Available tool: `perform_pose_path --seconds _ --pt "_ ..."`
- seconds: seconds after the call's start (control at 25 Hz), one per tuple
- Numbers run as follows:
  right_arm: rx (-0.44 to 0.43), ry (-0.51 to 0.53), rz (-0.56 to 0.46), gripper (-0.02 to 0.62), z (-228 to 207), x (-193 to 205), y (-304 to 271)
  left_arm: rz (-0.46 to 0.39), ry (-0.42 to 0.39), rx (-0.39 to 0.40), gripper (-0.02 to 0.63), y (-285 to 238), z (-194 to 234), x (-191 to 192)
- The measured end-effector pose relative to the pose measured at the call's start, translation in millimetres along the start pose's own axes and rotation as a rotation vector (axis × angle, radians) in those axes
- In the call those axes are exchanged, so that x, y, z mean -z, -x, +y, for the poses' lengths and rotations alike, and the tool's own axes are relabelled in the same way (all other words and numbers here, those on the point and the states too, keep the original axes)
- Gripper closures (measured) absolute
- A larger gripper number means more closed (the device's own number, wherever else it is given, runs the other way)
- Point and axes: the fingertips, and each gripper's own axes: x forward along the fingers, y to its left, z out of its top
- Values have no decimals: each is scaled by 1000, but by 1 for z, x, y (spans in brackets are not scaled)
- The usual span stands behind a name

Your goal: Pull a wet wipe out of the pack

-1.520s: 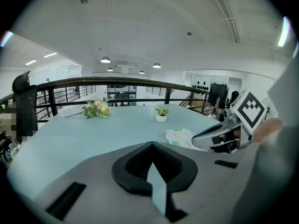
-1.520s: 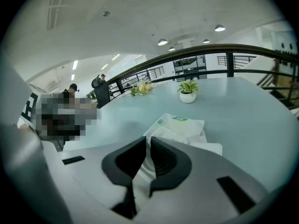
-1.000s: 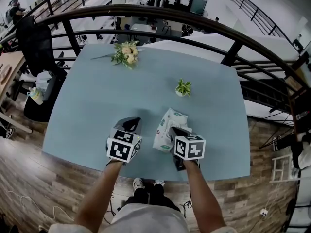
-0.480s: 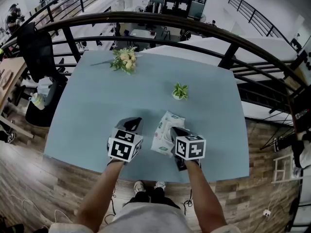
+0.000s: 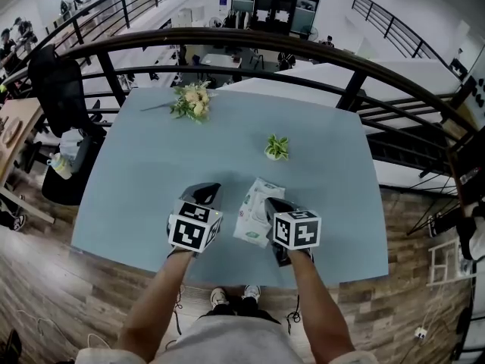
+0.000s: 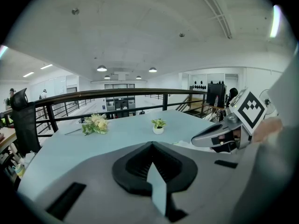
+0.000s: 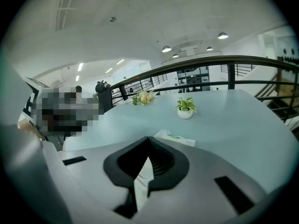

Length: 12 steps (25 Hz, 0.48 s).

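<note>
The wet wipe pack [image 5: 255,212], white with green print, lies flat near the front edge of the blue table [image 5: 151,173]. My right gripper [image 5: 275,204] hovers over the pack's right side with its jaws shut and nothing visibly held. In the right gripper view, the pack [image 7: 175,137] shows just past the right gripper [image 7: 148,143]. My left gripper [image 5: 203,192] is to the left of the pack and apart from it. Its jaws meet over bare table, as the left gripper view shows at the left gripper [image 6: 150,146].
A small potted plant [image 5: 276,147] stands behind the pack. A flower bouquet [image 5: 192,99] lies at the table's far left. A dark railing [image 5: 250,40] curves round the far side. The table's front edge [image 5: 227,268] runs just below the grippers.
Both grippers have lifted slightly above the table together, side by side. Their jaws stay shut and the pack lies where it was.
</note>
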Motion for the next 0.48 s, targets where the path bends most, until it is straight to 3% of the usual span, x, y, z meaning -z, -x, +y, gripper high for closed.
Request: perform_pose_path --seconds 0.48 --pt "9 31 -40 591 -1 -15 14 -25 -24 5 614 3 -11 -18"
